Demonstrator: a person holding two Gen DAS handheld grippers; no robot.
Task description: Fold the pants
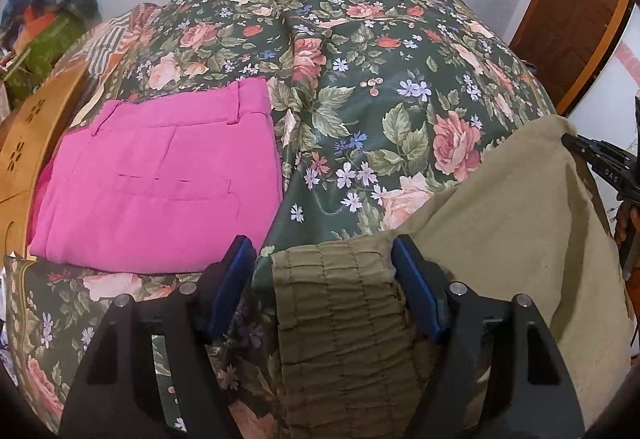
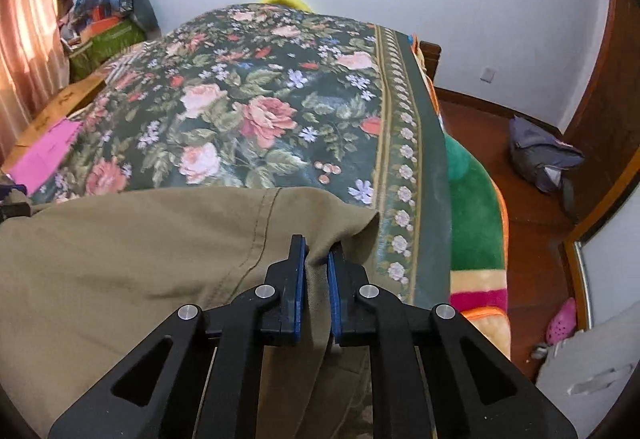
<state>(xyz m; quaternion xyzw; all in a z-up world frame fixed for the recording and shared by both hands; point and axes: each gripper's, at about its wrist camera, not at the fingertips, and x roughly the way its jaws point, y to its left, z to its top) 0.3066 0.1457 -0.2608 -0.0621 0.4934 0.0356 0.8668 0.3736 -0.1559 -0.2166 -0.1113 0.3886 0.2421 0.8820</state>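
On the dark green floral bedspread (image 2: 280, 111), the right gripper (image 2: 316, 263) clenches a khaki cotton pants (image 2: 120, 259) fold; the left gripper (image 1: 324, 259) straddles their ruched waistband (image 1: 340, 299), released.

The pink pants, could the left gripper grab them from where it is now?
Probably yes. The left gripper is open, straddling the khaki pants' gathered waistband, not pinching it. The folded pink pants lie just beside it on the floral bedspread, nothing between.
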